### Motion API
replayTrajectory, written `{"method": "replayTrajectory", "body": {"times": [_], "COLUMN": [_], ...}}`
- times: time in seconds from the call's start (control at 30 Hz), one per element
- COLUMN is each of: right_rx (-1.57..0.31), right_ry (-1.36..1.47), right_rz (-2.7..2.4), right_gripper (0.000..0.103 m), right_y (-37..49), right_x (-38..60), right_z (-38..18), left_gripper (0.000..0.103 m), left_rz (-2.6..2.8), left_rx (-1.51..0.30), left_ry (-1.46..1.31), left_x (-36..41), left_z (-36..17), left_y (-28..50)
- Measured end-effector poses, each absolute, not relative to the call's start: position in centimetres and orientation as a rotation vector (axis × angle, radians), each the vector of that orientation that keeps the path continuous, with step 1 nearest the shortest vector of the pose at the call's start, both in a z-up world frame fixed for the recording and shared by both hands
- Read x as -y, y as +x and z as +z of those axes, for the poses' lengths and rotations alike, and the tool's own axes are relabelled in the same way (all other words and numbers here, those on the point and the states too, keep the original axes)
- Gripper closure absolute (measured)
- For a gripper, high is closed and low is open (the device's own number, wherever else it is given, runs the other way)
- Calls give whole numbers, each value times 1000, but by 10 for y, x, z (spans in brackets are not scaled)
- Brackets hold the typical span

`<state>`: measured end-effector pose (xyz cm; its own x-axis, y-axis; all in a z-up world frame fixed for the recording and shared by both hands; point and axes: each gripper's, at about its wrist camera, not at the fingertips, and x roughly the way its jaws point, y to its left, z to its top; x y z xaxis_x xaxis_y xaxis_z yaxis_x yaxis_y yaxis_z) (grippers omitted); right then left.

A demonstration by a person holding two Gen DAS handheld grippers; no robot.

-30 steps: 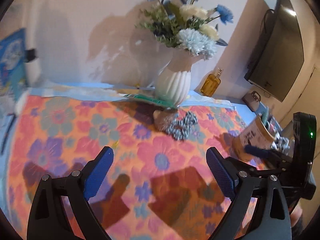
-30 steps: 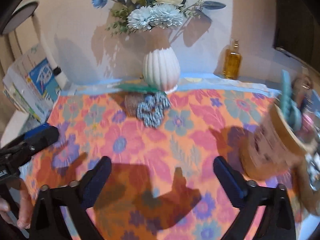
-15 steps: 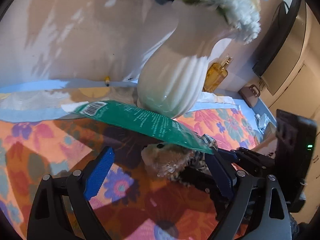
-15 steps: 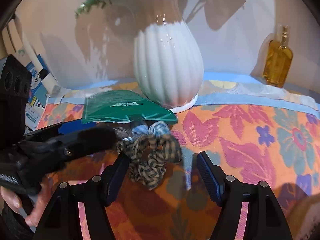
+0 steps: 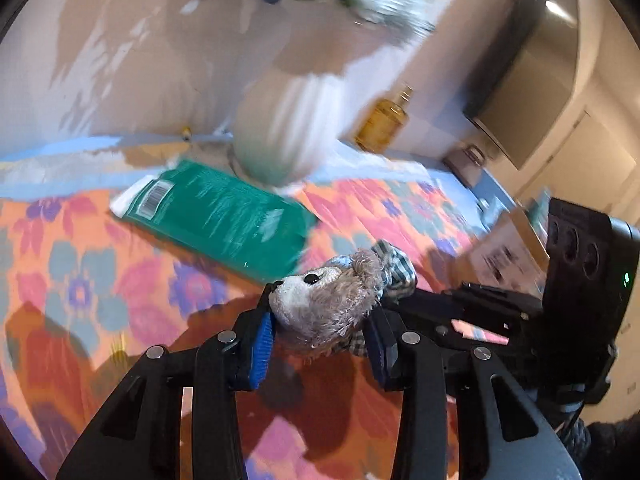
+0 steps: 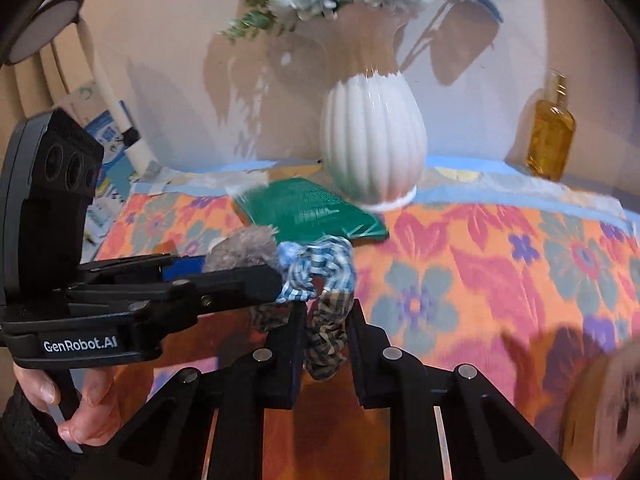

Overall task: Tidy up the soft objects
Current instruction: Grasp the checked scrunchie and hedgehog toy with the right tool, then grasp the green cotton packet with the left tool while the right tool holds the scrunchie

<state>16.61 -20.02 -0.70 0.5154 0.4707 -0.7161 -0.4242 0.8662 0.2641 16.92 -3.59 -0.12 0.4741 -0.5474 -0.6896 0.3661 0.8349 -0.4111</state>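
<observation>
A floral orange cloth [image 6: 460,264] covers the table [image 6: 480,190]. At its back stands a white ribbed vase [image 6: 374,144] of flowers, an amber bottle [image 6: 550,140] to its right, a green packet [image 5: 228,216] lying flat at its foot. In front of the packet, the left claw [image 5: 320,330] has just been closing and now clenches a small plush bear [image 5: 324,300] by the head. Just beside it, the right claw [image 6: 326,344] has also been closing and pinches a brown checked scrunchie [image 6: 330,336], with a blue checked scrunchie [image 6: 316,268] touching it above
</observation>
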Motion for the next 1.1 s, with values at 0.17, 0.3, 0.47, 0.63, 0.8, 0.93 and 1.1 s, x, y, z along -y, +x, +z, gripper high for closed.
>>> {"method": "replayTrajectory", "body": {"times": [0.17,0.3,0.47,0.63,0.8,0.93,1.1], "right_rx": [-885,-908,-955,-935,-938,-944,-945], "right_ry": [91,49,51,20,20,43,72], "right_rz": [448,217,194,232,267,281,287], "right_gripper": [84,84,74,41,41,41,41], "right_y": [130,124,135,131,135,136,137], "right_x": [222,239,245,241,238,240,243], "right_z": [2,5,-10,-24,-26,-26,-26], "left_gripper": [22,21,20,17,17,17,17], "left_rz": [-500,-376,-275,-175,-276,-404,-653], "left_rx": [-935,-907,-906,-910,-969,-983,-1081], "left_ry": [-201,-287,-279,-323,-345,-225,-71], "left_x": [24,0,-8,-23,-19,-1,25], "left_z": [5,11,10,-3,-24,-21,-23], "left_y": [147,164,204,254,285,266,209]}}
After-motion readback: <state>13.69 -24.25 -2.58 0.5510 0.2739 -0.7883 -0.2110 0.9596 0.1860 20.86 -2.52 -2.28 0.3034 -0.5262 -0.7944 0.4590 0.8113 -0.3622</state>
